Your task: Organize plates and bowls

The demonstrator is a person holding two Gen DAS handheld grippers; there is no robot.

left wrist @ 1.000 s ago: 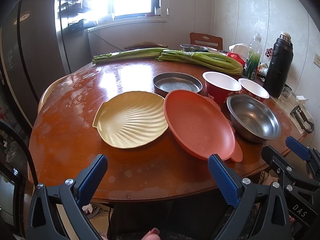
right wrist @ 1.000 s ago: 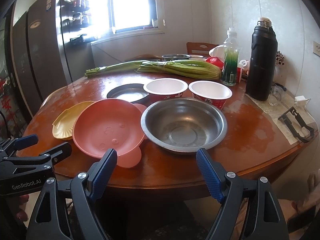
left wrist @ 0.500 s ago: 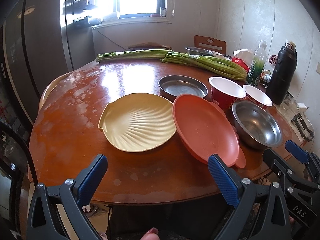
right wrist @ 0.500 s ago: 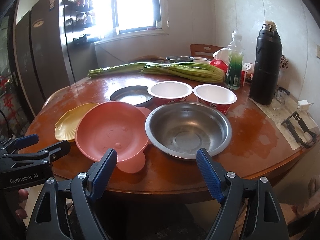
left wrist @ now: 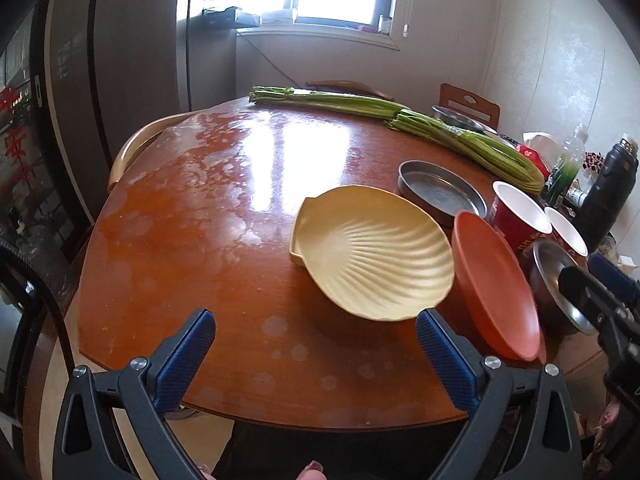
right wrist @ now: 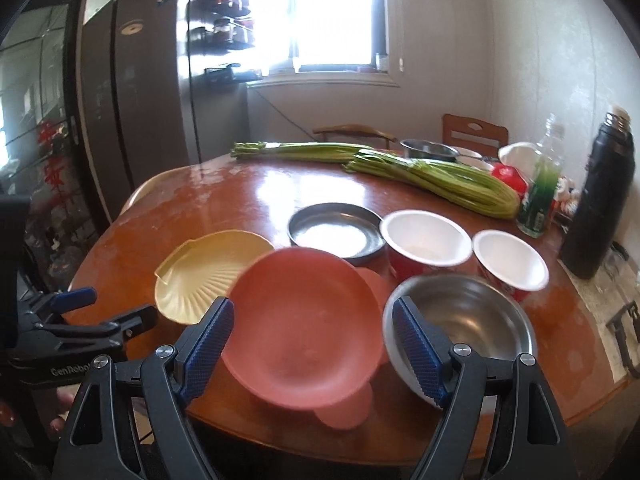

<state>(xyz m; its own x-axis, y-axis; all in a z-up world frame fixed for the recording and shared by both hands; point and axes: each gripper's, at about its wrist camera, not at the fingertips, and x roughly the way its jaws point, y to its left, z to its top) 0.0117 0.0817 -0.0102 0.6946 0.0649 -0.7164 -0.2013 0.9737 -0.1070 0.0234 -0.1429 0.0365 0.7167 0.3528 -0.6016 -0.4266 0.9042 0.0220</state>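
Closer in than a second ago. Left gripper and right gripper wide open, holding nothing. Shell plate overlapping orange plate on table. Risk: nudging bowl, sliding on glossy top.

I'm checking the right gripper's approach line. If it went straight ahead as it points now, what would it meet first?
Most likely the orange plate: it lies directly between the open right gripper fingers, nearest the camera. Depth is uncertain.
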